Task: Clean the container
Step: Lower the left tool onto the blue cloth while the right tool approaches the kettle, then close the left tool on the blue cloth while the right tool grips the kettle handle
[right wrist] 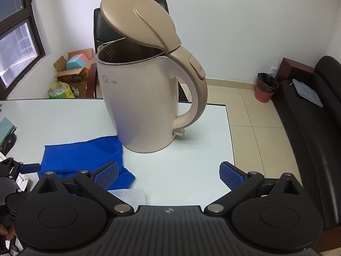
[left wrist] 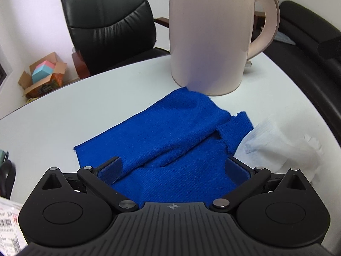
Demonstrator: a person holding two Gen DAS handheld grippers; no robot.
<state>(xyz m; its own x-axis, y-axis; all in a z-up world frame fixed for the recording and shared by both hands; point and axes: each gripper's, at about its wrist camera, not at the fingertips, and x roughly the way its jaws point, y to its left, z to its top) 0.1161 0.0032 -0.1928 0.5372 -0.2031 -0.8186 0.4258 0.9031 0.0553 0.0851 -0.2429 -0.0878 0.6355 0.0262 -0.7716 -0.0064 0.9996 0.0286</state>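
Note:
A beige electric kettle (right wrist: 140,106) stands on the white table (right wrist: 64,119) with its lid (right wrist: 138,21) flipped up and the inside showing. It fills the top of the left wrist view, kettle (left wrist: 211,42). A crumpled blue cloth (left wrist: 170,136) lies just in front of its base, cloth (right wrist: 83,155). My left gripper (left wrist: 173,168) is open and low over the cloth's near edge, with cloth lying between the spread fingers. My right gripper (right wrist: 168,173) is open with nothing in it, above bare table in front of the kettle's handle (right wrist: 196,98).
A white paper towel (left wrist: 277,149) lies right of the cloth. A black office chair (left wrist: 108,21) stands behind the table, with cardboard boxes (right wrist: 74,68) on the floor. A black sofa (right wrist: 309,128) and a red waste bin (right wrist: 265,87) are to the right, past the table edge (right wrist: 230,132).

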